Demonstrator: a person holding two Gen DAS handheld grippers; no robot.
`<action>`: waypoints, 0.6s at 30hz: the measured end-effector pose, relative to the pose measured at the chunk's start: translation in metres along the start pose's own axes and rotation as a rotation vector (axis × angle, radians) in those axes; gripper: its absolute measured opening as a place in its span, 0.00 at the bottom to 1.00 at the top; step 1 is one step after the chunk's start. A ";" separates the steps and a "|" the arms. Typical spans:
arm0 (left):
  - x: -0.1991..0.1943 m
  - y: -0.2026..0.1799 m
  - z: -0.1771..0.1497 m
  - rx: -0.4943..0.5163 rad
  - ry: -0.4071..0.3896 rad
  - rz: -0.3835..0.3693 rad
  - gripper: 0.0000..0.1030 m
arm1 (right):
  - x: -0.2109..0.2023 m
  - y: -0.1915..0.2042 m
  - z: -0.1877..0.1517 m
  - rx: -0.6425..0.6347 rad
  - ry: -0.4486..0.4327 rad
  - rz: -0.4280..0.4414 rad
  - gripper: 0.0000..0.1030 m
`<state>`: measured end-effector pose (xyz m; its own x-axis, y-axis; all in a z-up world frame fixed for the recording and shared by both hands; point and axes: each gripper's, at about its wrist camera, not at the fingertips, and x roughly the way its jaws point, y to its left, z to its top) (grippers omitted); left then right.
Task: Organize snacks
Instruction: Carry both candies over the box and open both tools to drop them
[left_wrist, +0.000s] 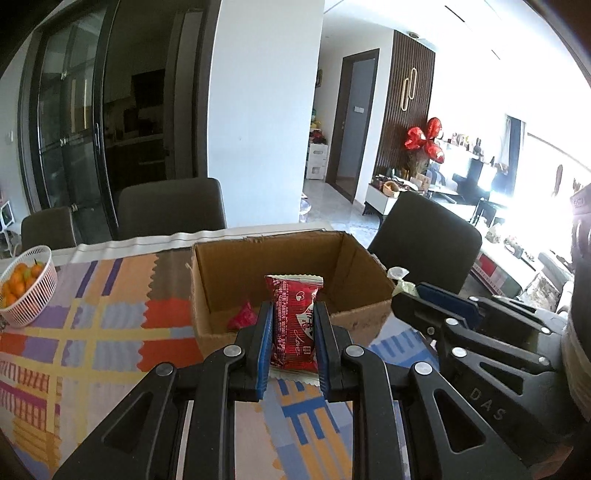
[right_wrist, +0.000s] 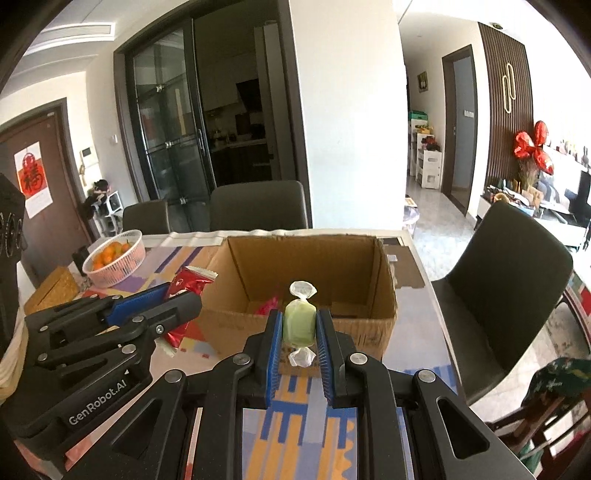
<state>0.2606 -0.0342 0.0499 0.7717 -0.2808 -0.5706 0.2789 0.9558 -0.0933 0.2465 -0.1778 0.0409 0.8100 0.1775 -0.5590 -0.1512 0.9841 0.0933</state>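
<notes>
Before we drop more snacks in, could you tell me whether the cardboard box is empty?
Not empty: the cardboard box is open-topped and one red packet already lies on its floor.

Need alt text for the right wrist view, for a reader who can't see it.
The right gripper holds a pale green twist-wrapped candy between its blue fingers, in front of an open cardboard box on a colourful patterned tablecloth. At left, the left gripper holds a red snack packet; a basket of oranges sits behind.
</notes>
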 end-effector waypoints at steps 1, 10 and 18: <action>0.002 0.002 0.003 -0.002 0.003 0.004 0.21 | 0.001 0.000 0.003 -0.001 0.000 0.000 0.19; 0.018 0.014 0.023 -0.006 0.023 0.024 0.21 | 0.020 0.000 0.028 -0.024 0.023 -0.008 0.19; 0.041 0.023 0.037 -0.002 0.076 0.037 0.21 | 0.053 -0.012 0.044 -0.031 0.101 -0.024 0.19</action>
<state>0.3200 -0.0270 0.0541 0.7361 -0.2383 -0.6336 0.2498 0.9656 -0.0729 0.3162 -0.1802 0.0464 0.7523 0.1500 -0.6415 -0.1506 0.9871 0.0541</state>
